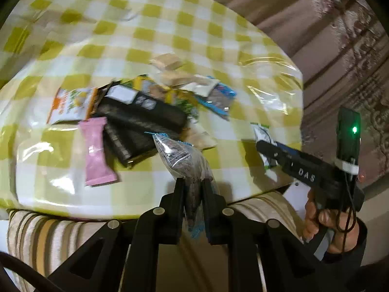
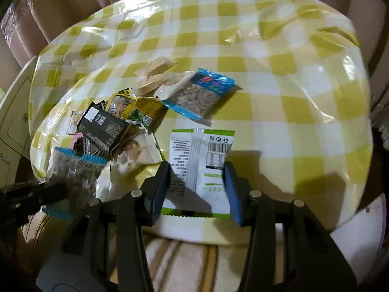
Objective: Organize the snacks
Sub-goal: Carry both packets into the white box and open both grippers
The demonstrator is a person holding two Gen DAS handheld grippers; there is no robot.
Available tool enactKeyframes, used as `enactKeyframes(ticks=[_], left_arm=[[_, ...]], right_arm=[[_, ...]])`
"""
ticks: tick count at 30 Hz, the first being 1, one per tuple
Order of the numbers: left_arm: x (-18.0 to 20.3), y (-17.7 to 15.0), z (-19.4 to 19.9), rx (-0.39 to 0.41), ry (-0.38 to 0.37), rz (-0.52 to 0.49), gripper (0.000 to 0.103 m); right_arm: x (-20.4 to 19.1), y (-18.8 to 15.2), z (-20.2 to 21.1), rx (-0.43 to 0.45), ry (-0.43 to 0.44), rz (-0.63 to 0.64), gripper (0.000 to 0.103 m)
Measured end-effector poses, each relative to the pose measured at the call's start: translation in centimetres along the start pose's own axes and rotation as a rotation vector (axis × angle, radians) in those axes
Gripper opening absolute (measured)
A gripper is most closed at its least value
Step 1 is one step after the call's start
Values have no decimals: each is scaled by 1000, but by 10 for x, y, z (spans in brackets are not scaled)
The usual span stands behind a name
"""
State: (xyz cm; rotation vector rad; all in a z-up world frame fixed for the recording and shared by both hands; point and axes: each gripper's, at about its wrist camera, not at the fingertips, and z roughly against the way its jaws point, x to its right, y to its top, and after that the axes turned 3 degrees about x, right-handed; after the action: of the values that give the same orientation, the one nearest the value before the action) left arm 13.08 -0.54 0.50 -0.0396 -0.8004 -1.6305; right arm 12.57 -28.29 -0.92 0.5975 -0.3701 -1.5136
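My left gripper (image 1: 192, 185) is shut on a clear seed packet with blue edges (image 1: 177, 155), held above the near table edge; this packet (image 2: 73, 170) also shows low at the left of the right wrist view. My right gripper (image 2: 196, 168) has a white and green packet (image 2: 201, 146) between its blue pads, which press on both of its sides. In the left wrist view the same packet (image 1: 261, 133) sticks out of the right gripper (image 1: 261, 147), which a hand holds. A pile of snacks lies left of centre: black packets (image 1: 141, 116), a pink bar (image 1: 96, 150), an orange and white bag (image 1: 70, 104).
A yellow and white checked cloth under clear plastic covers the round table (image 2: 291, 97). A blue nut packet (image 2: 201, 95) and beige packets (image 2: 158, 68) lie behind the pile. A striped cushion (image 1: 48, 238) borders the near edge. Curtains (image 1: 340, 48) hang behind; a white cabinet (image 2: 14, 112) stands left.
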Motion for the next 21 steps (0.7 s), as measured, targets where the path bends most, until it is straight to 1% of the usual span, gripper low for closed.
enactKeyframes(ticks=[2,3,6,7,8,9,10,12,13,14,15,16,17,18,19,20,21], left_arm=[[12,2,-1,0,-12,-23,14],[21,3,-2,0,-22,-39,14],[49,6,-6,-7,-56,-89,14],[59,5,-7,-9,-66,-104,14],[68,6,-9,-13,-77,-122,14],[83,7,-12,-18,-95,-149,14],[91,7,-13,-21,-105,-165,14],[117,7,-20,-36,-132,-210,14],[132,5,-25,-48,-148,-239,14],[142,4,-29,-58,-160,-258,14],[158,1,-35,-74,-178,-288,14],[172,-2,-41,-88,-193,-312,14],[185,-4,-47,-105,-209,-338,14],[204,-9,-58,-136,-229,-372,14],[213,-12,-66,-157,-238,-389,14],[226,-17,-76,-187,-245,-415,14],[240,-22,-88,-221,-251,-451,14]], right_arm=[[6,-5,7,5,-2,-13,49],[19,-13,19,13,-8,-39,49],[44,-27,37,24,-23,-79,49],[44,-27,37,24,-23,-79,49],[64,-37,50,31,-42,-108,49],[64,-37,50,31,-42,-108,49],[86,-48,63,36,-73,-136,49],[112,-62,74,35,-113,-172,49],[112,-62,74,35,-113,-172,49],[123,-69,77,33,-127,-188,49],[147,-85,84,25,-157,-234,49],[157,-92,86,19,-171,-250,49],[157,-92,86,19,-171,-250,49],[176,-108,86,-1,-197,-287,49],[176,-108,86,-1,-197,-287,49],[192,-122,82,-25,-216,-320,49],[192,-122,82,-25,-216,-320,49]])
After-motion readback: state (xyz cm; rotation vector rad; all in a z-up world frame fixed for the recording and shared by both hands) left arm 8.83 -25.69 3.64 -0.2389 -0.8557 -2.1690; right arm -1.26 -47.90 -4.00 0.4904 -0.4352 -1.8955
